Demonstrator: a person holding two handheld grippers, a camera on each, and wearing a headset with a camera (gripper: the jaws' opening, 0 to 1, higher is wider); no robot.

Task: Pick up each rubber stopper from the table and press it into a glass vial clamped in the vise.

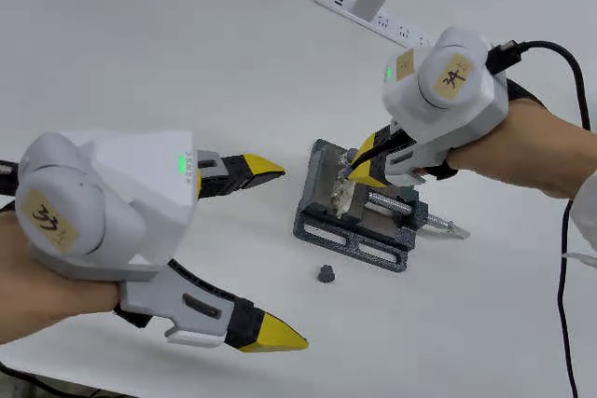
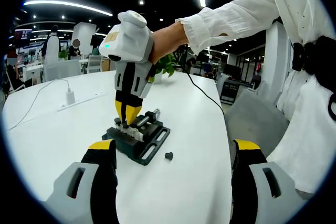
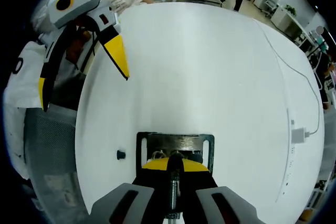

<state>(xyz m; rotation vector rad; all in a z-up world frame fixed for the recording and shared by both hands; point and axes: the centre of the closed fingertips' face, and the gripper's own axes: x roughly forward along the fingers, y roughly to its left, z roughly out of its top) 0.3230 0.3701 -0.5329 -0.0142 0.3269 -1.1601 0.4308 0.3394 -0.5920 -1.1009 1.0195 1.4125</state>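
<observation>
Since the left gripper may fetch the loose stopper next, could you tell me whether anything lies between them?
Nothing visible does: only bare table separates the open left gripper from the stopper. The vise, with the right gripper at it, stands beyond the stopper.

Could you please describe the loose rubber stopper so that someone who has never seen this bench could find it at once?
On the white table, find the dark grey vise near the middle. Just off its near edge, toward the person, lies the stopper, apart from the vise. It is the one small dark plug lying loose on the bare white surface.
</observation>
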